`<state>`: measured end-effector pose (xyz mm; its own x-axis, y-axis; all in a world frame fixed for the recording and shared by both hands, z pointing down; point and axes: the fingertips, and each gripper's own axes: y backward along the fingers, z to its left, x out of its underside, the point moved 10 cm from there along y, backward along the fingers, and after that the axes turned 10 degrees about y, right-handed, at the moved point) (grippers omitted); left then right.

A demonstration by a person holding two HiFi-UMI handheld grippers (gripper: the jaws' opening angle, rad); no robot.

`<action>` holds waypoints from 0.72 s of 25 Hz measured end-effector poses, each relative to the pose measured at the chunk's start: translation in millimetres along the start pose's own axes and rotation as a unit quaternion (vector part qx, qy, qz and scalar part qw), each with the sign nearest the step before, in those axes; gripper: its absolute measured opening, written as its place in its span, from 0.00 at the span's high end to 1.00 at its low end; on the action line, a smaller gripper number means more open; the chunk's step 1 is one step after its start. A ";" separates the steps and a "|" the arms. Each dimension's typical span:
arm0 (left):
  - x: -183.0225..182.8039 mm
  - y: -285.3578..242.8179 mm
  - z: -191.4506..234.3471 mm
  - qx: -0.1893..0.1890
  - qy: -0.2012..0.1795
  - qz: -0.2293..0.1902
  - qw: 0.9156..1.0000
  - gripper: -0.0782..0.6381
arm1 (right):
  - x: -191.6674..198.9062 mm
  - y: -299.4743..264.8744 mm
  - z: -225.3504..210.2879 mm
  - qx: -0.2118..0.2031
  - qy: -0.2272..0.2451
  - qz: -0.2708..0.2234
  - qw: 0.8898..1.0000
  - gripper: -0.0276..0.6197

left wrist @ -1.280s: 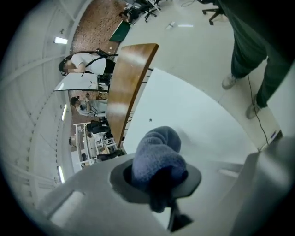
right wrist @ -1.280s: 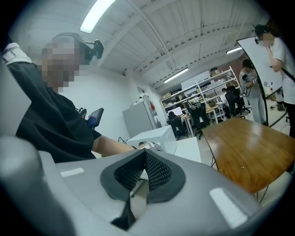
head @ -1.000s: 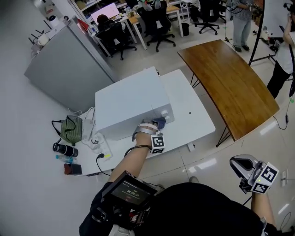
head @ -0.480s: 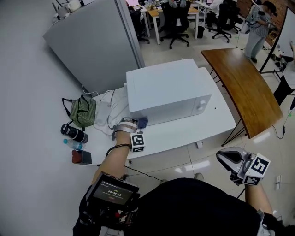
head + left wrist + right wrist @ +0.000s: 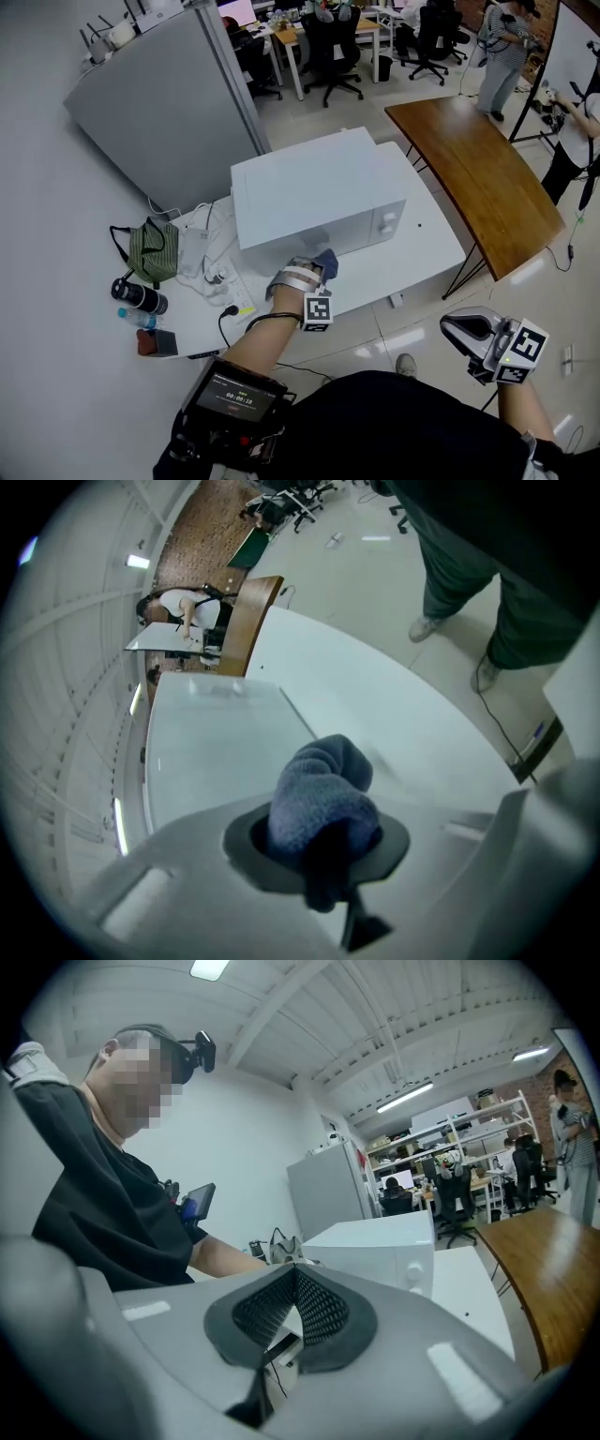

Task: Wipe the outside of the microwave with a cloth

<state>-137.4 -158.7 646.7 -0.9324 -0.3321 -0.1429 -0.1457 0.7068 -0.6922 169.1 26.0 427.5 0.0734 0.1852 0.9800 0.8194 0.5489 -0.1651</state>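
The white microwave point(image 5: 319, 192) stands on a white table point(image 5: 412, 251). My left gripper point(image 5: 317, 270) is shut on a blue cloth point(image 5: 326, 260) and presses it against the lower middle of the microwave's front face. In the left gripper view the bunched cloth point(image 5: 323, 799) sticks out of the left gripper point(image 5: 319, 860) against the microwave's front panel point(image 5: 211, 757). My right gripper point(image 5: 469, 330) hangs off the table at the lower right, shut with nothing in it. In its own view the right gripper point(image 5: 296, 1309) has its mesh pads together, with the microwave point(image 5: 384, 1246) beyond.
Left of the microwave lie a green bag point(image 5: 150, 251), a black bottle point(image 5: 136, 296), a white power strip with cables point(image 5: 214, 274) and a small dark box point(image 5: 156, 342). A wooden table point(image 5: 478, 178) stands to the right, a grey partition point(image 5: 159, 103) behind. People and office chairs fill the background.
The left gripper swept the cloth along the microwave's front: from the right part to the lower left corner, then back toward the middle. The right gripper stayed low at the right.
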 end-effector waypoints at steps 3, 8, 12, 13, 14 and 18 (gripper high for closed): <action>-85.9 -33.8 21.7 -0.003 -0.032 -0.021 0.999 0.81 | 17.1 54.7 -32.5 0.026 -0.018 0.006 0.999 0.95; -203.4 -93.5 54.4 -0.012 -0.115 -0.011 0.993 0.82 | 36.2 156.6 -95.9 0.079 -0.025 0.018 0.996 0.95; -236.2 -125.3 60.8 0.006 -0.164 0.026 0.986 0.82 | 49.9 214.0 -126.9 0.105 -0.038 0.022 0.993 0.95; -236.0 -130.5 60.6 0.013 -0.174 0.038 0.984 0.82 | 53.0 222.5 -130.6 0.107 -0.041 0.023 0.993 0.95; -233.8 -134.4 60.1 0.019 -0.183 0.050 0.982 0.82 | 55.5 229.1 -133.5 0.109 -0.045 0.023 0.993 0.95; -210.7 -141.4 50.8 0.043 -0.231 0.096 0.967 0.82 | 58.1 234.5 -141.3 0.100 -0.053 0.021 0.993 0.95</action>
<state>96.4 -220.4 738.7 -0.6889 -0.4576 -0.5621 0.0625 0.7351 -0.6751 445.8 50.4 461.5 0.0361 0.2900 0.9564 0.6870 0.6877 -0.2345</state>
